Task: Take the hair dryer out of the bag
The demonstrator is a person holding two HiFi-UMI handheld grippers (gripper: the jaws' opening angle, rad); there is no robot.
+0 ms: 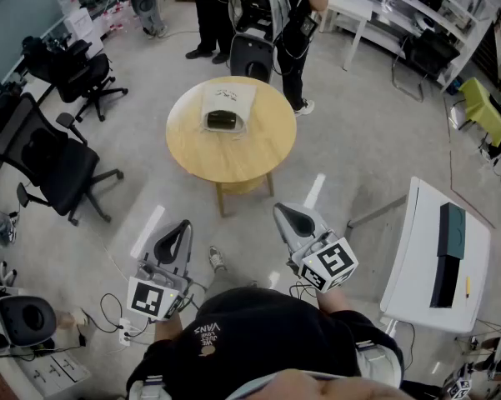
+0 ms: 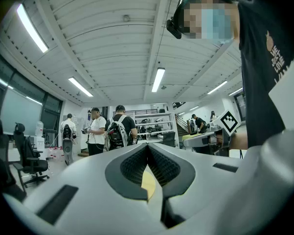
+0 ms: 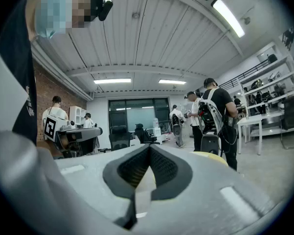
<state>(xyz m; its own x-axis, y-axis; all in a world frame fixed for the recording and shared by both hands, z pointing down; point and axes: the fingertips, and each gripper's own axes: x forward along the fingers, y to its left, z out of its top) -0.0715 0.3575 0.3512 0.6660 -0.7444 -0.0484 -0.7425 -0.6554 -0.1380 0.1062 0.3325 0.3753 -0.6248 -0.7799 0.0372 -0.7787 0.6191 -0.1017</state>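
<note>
Left gripper (image 1: 180, 226): jaws closed together, nothing between them; lower left of centre in the head view, held level.
Right gripper (image 1: 283, 212): jaws likewise pressed shut and empty; lower centre, just right of the left one.
Both stood well apart from the round wooden table (image 1: 192, 144), upper centre of the frame.
Bag (image 1: 229, 100): white, lying flat on the table's far half.
Hair dryer (image 1: 222, 120): a dark shape at the bag's near edge; whether inside or on top could not be told.
Black office chair (image 1: 54, 161): left of the table.
White table (image 1: 417, 265): lower right, carrying a dark box (image 1: 448, 255).
Two people (image 1: 212, 15) stood beyond the round table.
</note>
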